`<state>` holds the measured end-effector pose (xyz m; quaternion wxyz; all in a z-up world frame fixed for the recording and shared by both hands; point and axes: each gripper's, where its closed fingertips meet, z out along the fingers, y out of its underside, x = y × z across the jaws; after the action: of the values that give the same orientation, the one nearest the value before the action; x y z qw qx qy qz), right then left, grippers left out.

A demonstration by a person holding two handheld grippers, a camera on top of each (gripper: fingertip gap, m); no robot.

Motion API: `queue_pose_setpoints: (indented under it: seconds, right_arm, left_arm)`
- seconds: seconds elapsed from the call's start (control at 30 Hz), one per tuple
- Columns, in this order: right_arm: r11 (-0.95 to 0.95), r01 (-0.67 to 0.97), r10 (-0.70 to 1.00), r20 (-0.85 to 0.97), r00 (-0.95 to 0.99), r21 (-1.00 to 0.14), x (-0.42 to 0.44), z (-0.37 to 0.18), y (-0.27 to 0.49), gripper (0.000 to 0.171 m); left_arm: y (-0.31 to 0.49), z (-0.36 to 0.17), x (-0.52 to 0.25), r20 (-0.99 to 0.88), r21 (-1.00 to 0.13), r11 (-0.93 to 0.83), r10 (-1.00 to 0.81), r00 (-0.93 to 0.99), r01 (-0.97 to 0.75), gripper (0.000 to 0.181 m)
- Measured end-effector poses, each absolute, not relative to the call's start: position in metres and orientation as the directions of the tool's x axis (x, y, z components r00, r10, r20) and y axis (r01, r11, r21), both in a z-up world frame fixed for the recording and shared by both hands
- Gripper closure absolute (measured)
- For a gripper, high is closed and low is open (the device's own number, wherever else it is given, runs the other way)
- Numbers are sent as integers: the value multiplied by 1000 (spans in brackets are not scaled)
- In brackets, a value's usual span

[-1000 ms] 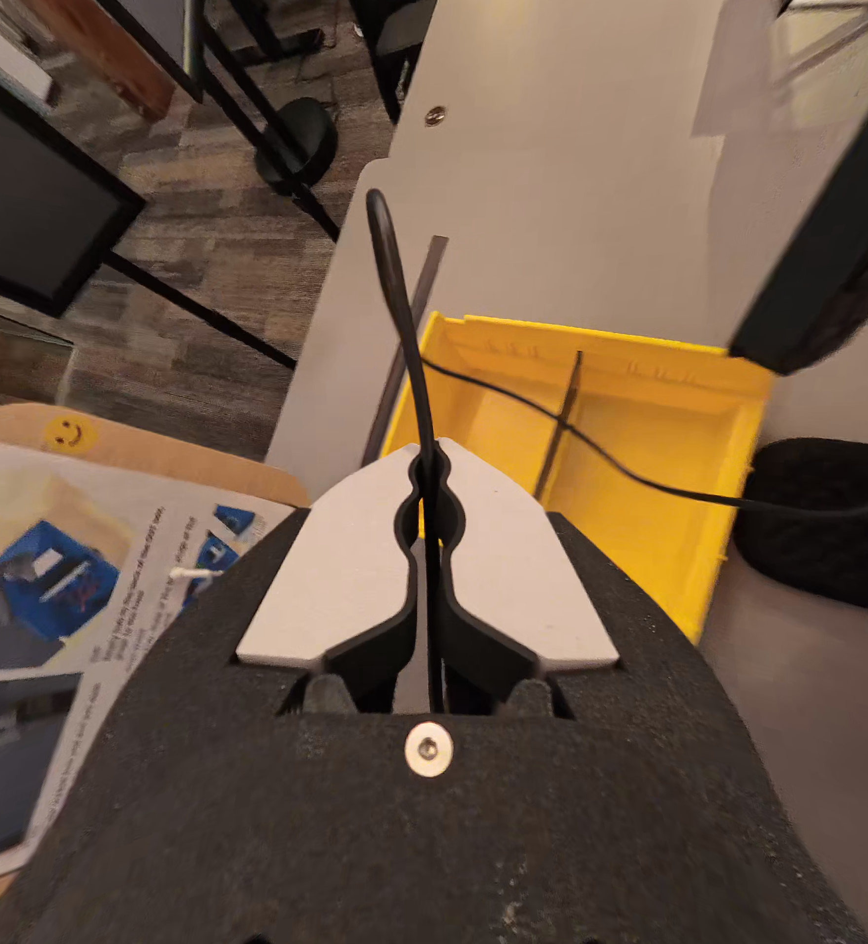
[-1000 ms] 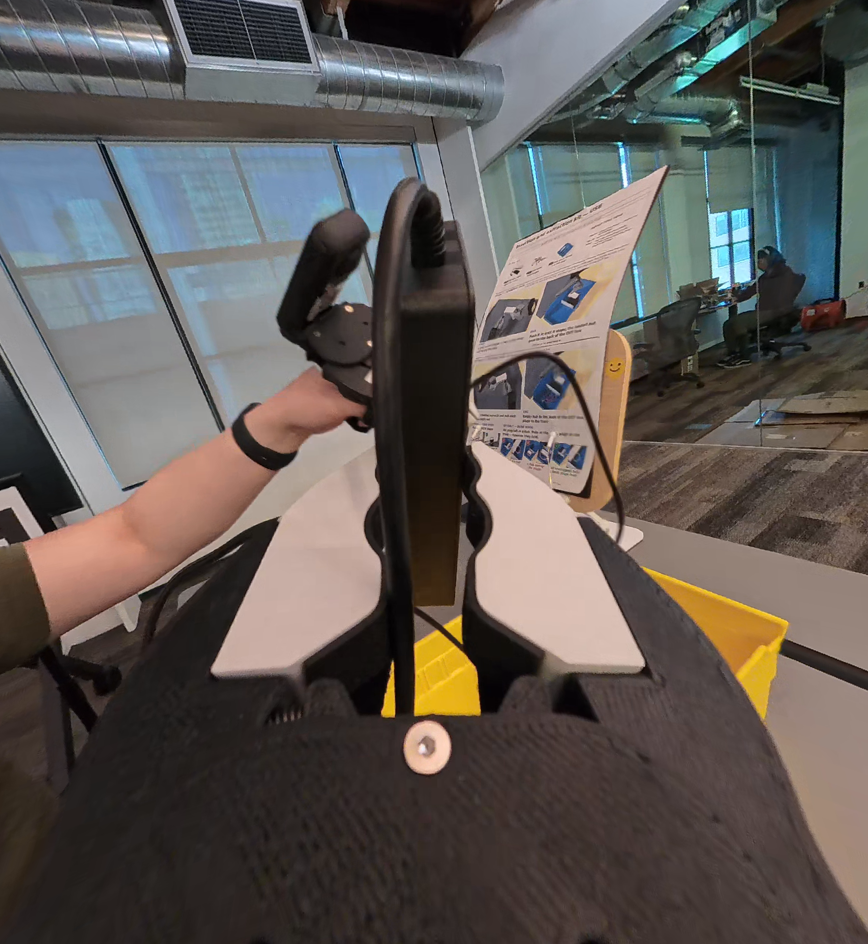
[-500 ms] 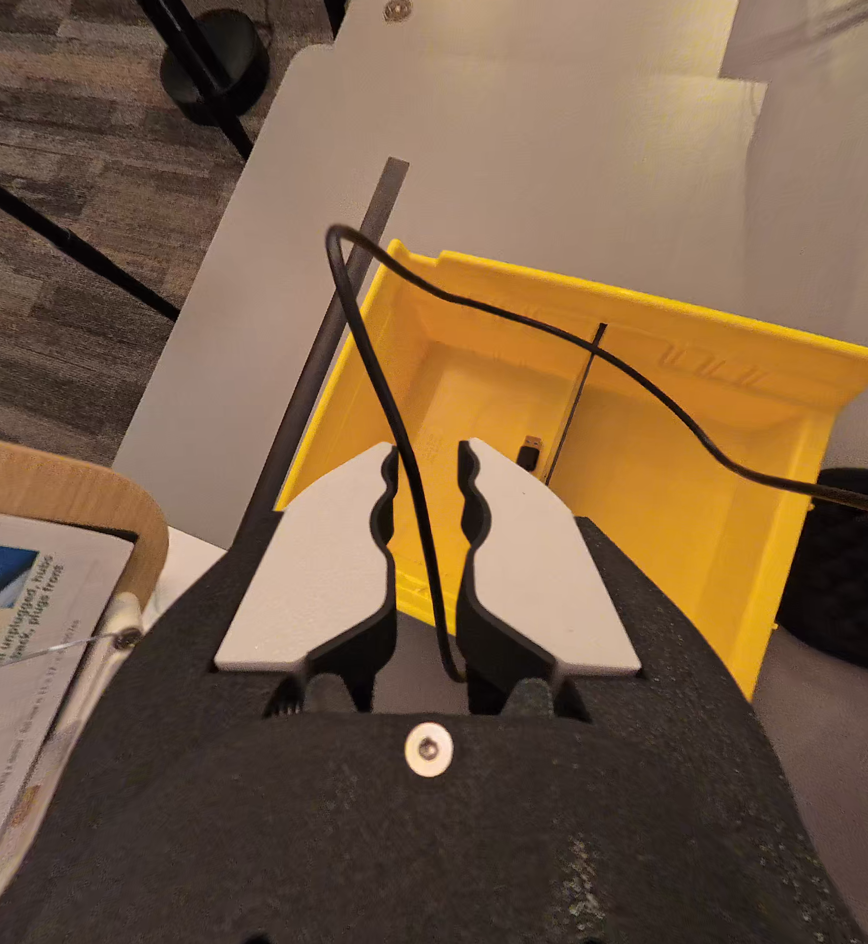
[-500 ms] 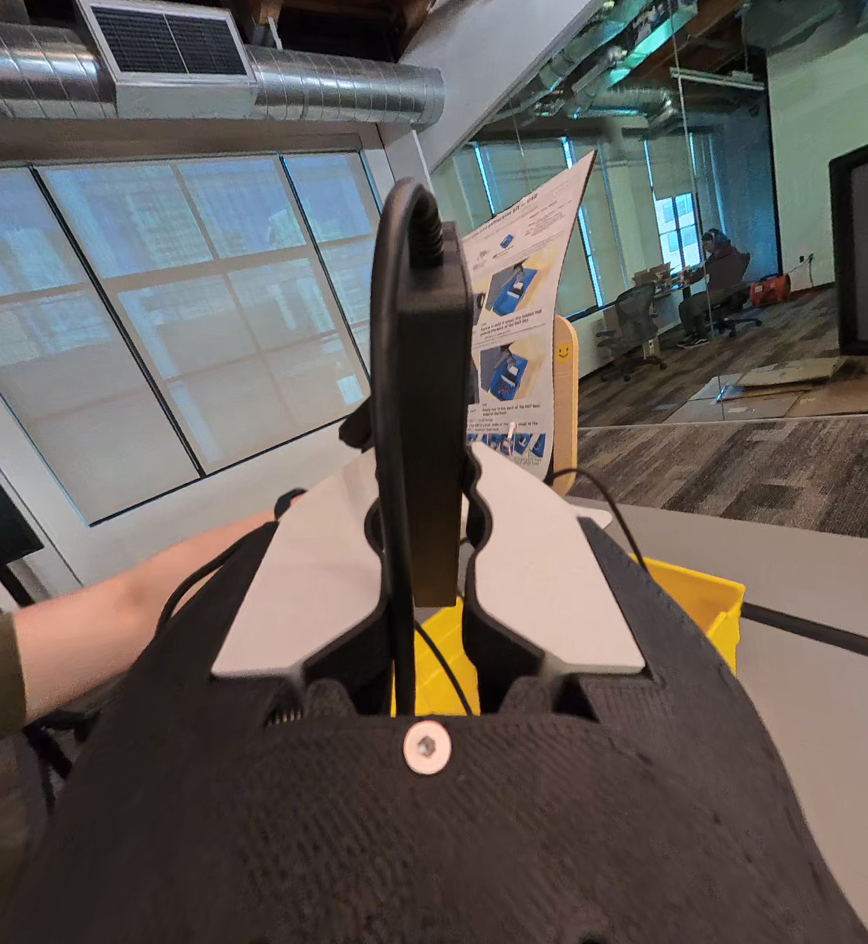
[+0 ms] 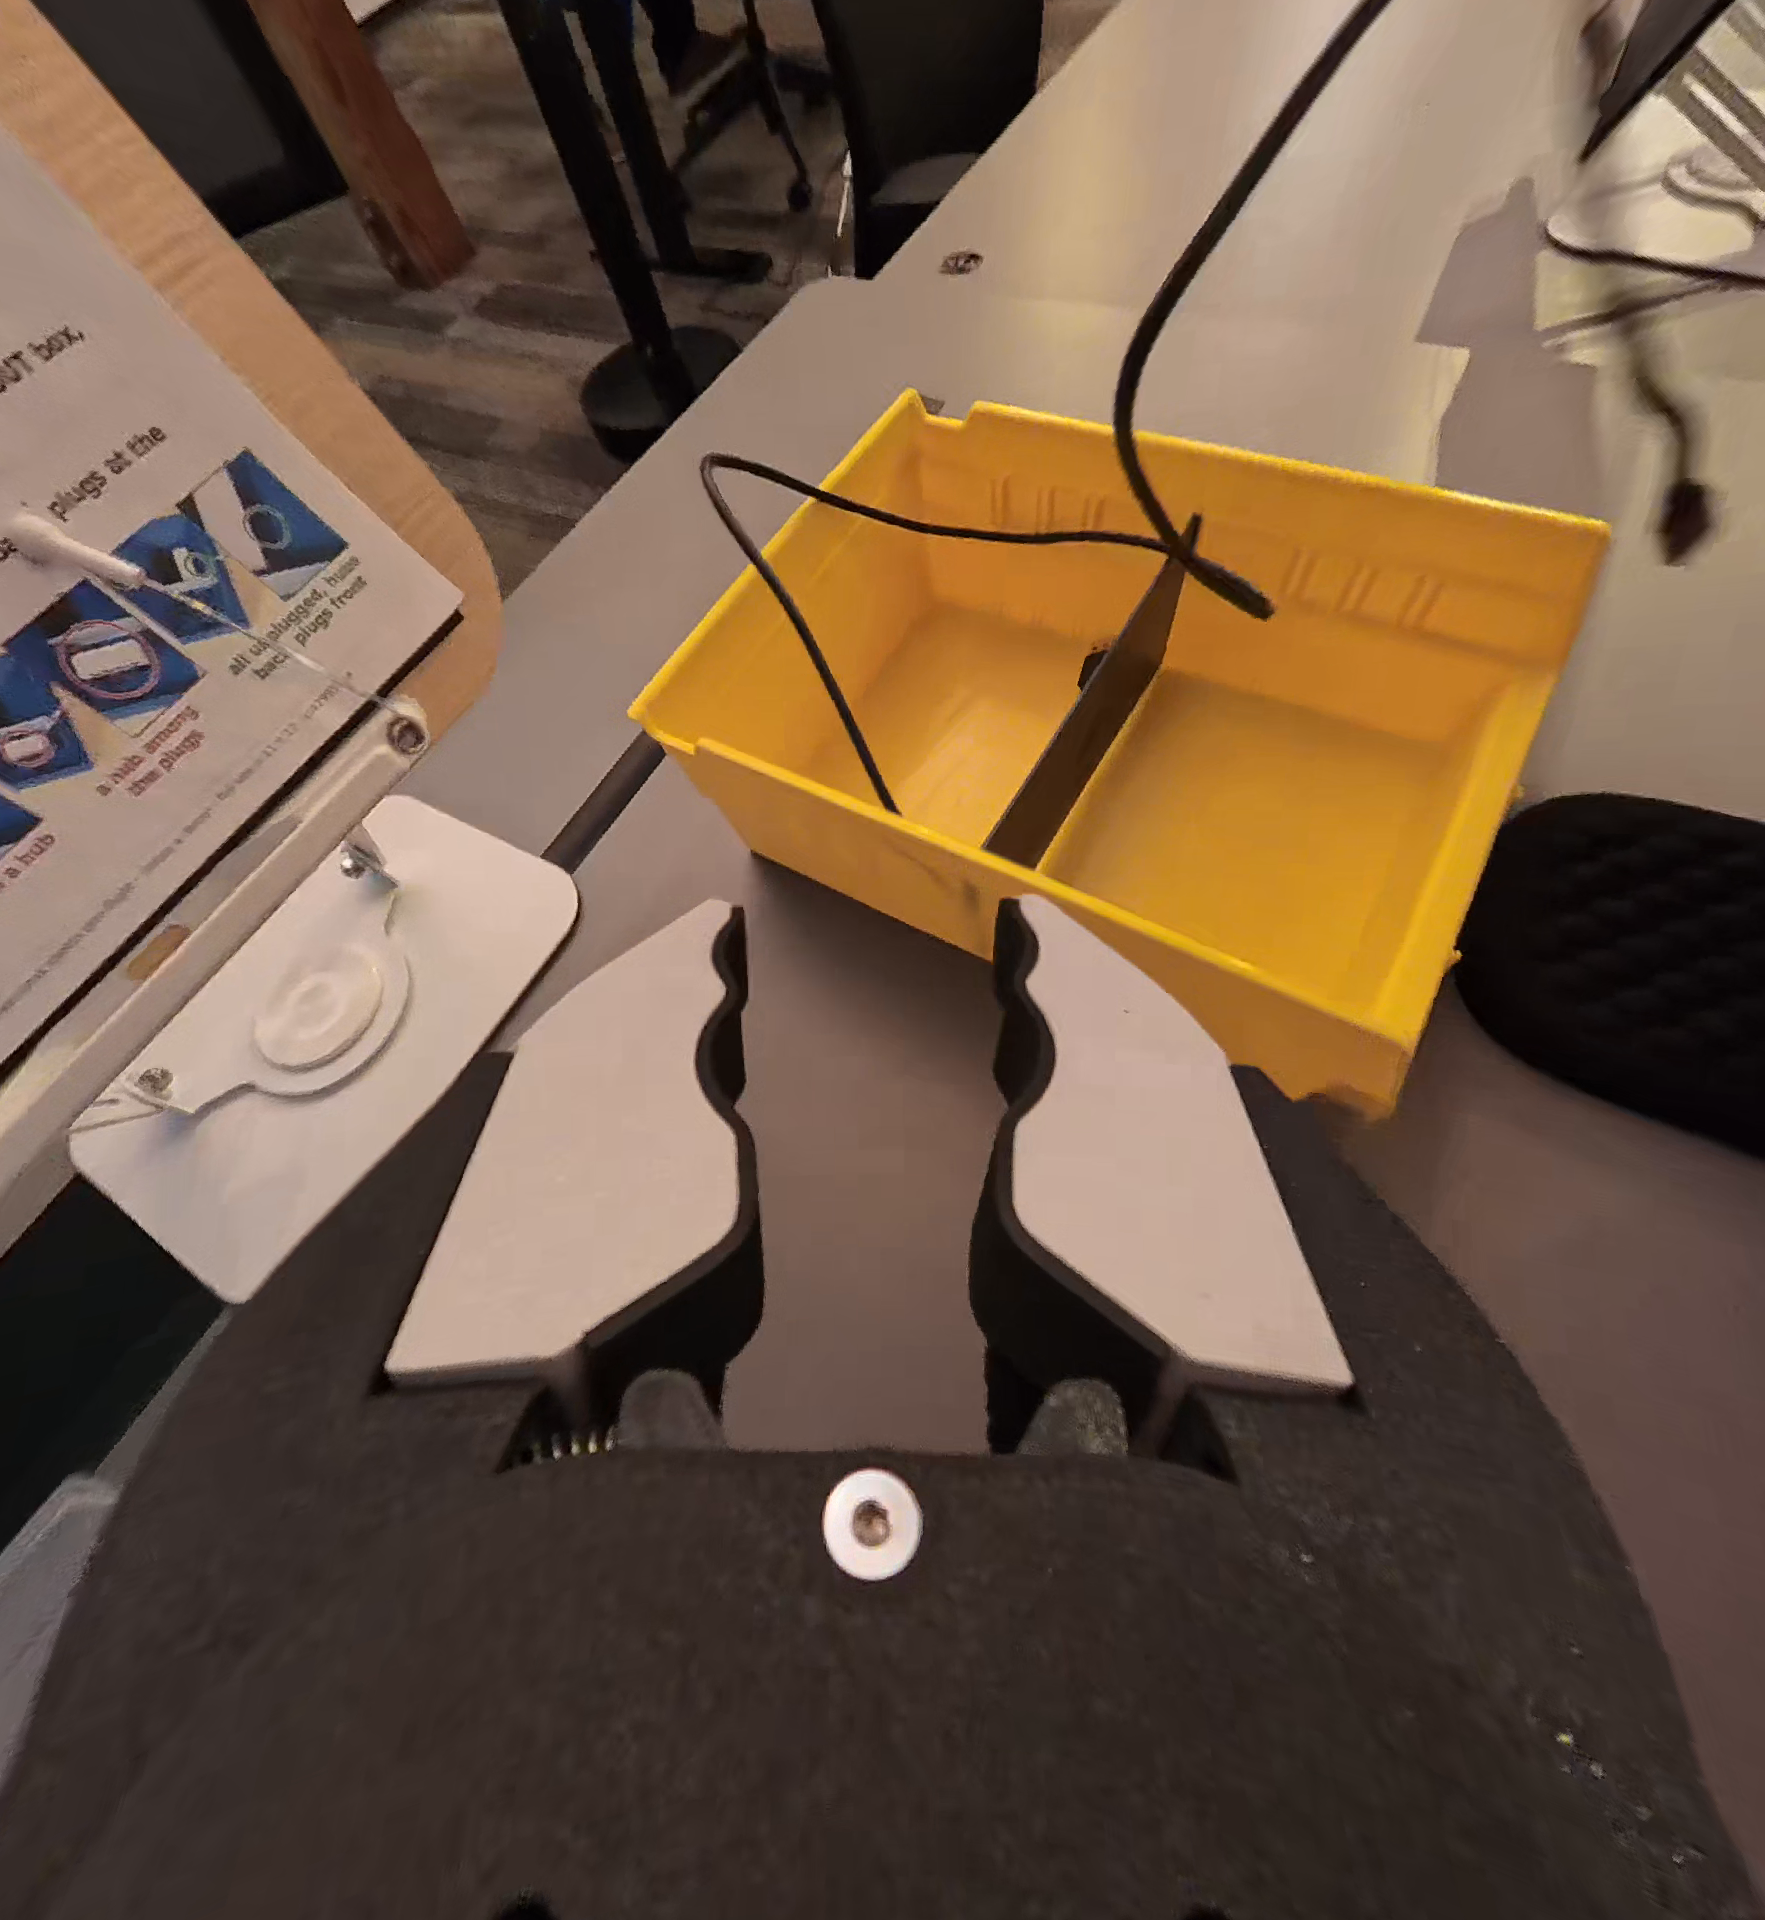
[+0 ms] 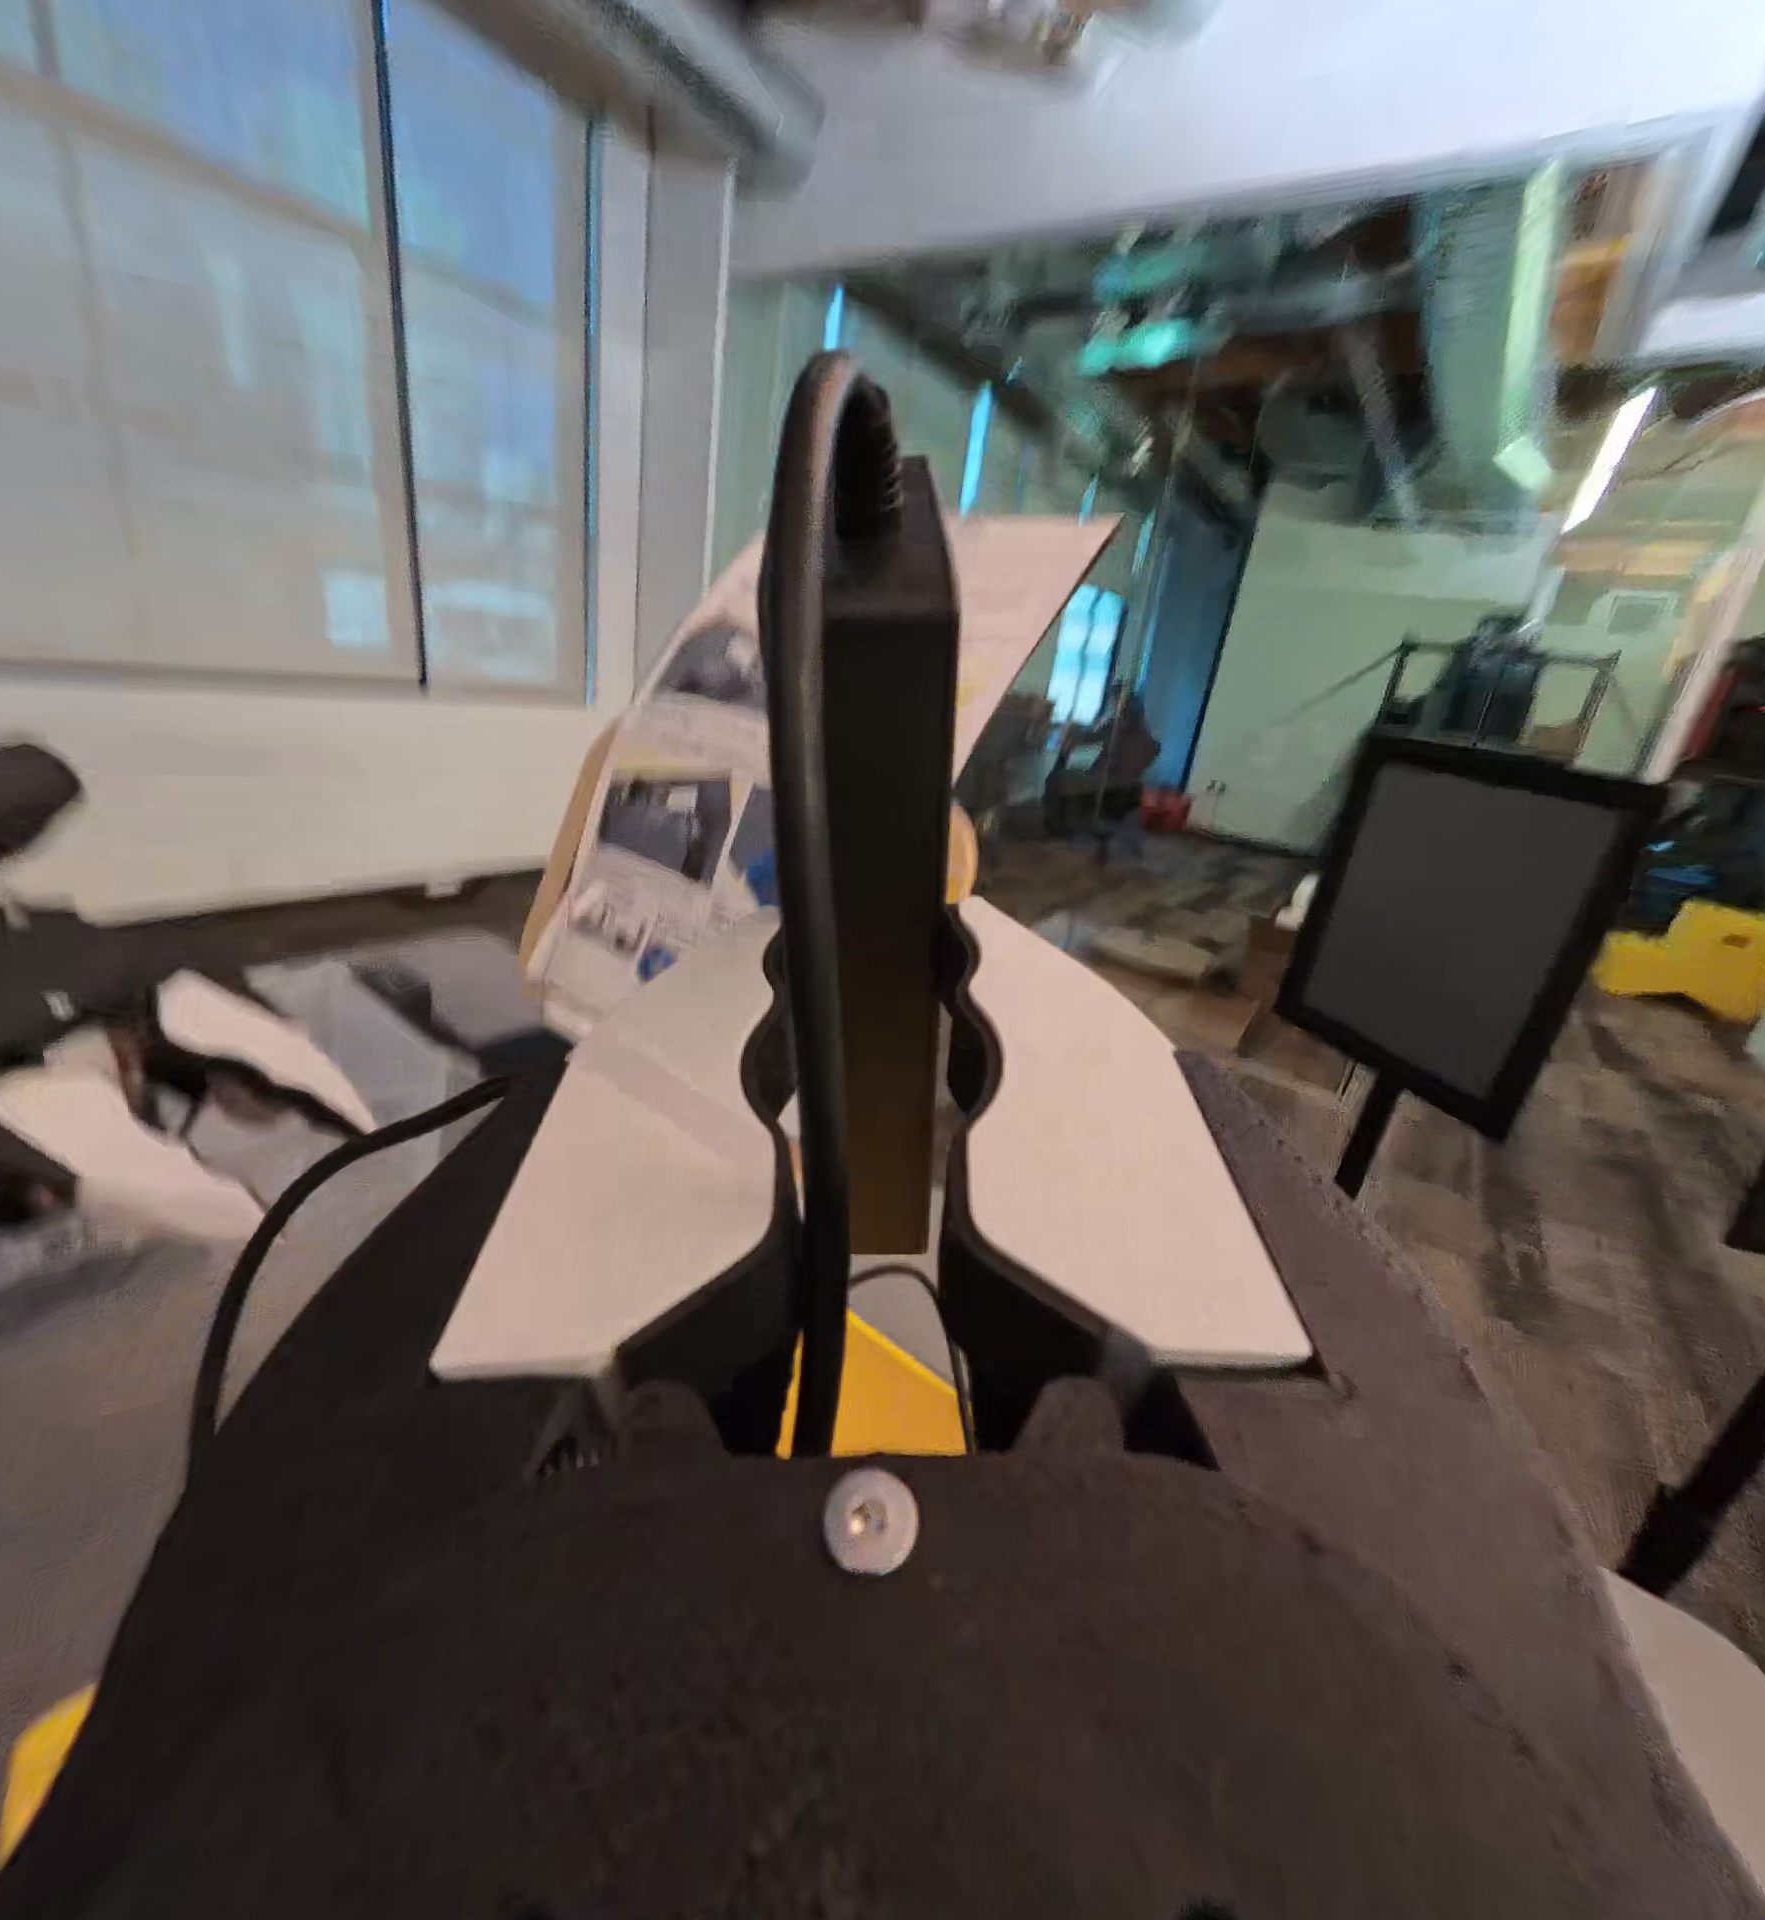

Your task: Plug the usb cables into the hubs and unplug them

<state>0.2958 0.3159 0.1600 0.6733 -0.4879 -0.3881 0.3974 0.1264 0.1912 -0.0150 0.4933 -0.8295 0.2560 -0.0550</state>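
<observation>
My left gripper [image 5: 867,925] is open and empty, held over the grey table just in front of a yellow bin [image 5: 1262,966] that has a black divider [image 5: 1086,727]. A thin black usb cable [image 5: 795,613] loops over the bin's left rim and drops into the left compartment. A thicker black cable [image 5: 1132,364] hangs from the upper right, with its end [image 5: 1257,603] over the divider. My right gripper [image 6: 867,935] is shut on a black hub [image 6: 888,831], held upright, its cable [image 6: 805,935] curving over the top and down. This view is blurred.
An instruction sheet on a wooden board [image 5: 130,582] stands at the left on a white base [image 5: 338,1029]. A black padded mat [image 5: 1667,987] lies right of the bin. In the right wrist view, the other gripper [image 6: 109,1039] shows blurred at the left and a black sign board [image 6: 1460,935] stands at the right.
My left gripper has let go of the thin cable, opened wide and drawn back from the bin; the cable now lies over the bin. My right gripper swung right, still holding the hub.
</observation>
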Motion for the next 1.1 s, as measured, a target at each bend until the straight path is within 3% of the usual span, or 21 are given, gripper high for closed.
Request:
queue_pose_setpoints:
  seconds: [0.1,0.2,0.27,0.5,0.73,0.83,1.1]
  right_arm:
    - [123,157,972,151,180,-980,246,125,328,144]
    - [157,442,949,258,180,-883,223,104,352,144]
    - [198,548,915,354,195,-813,210,108,366,144]
    - [239,690,806,536,251,-683,171,142,412,144]
    - [379,760,642,741,195,-529,179,89,435,144]
    - [351,795,600,771,216,-495,192,76,451,144]
    - [327,776,532,784,320,-539,186,137,479,144]
  left_arm:
    - [177,-1,121,-162,-857,-361,-492,855,-369,137]
    - [167,12,121,-153,-876,-322,-517,842,-358,139]
    - [166,16,114,-163,-883,-312,-498,851,-351,140]
    - [163,22,101,-194,-881,-307,-458,867,-359,140]
    - [158,31,100,-169,-905,-275,-467,868,-324,142]
    - [160,30,100,-163,-905,-279,-471,867,-322,142]
    - [166,27,103,-173,-898,-288,-464,869,-333,142]
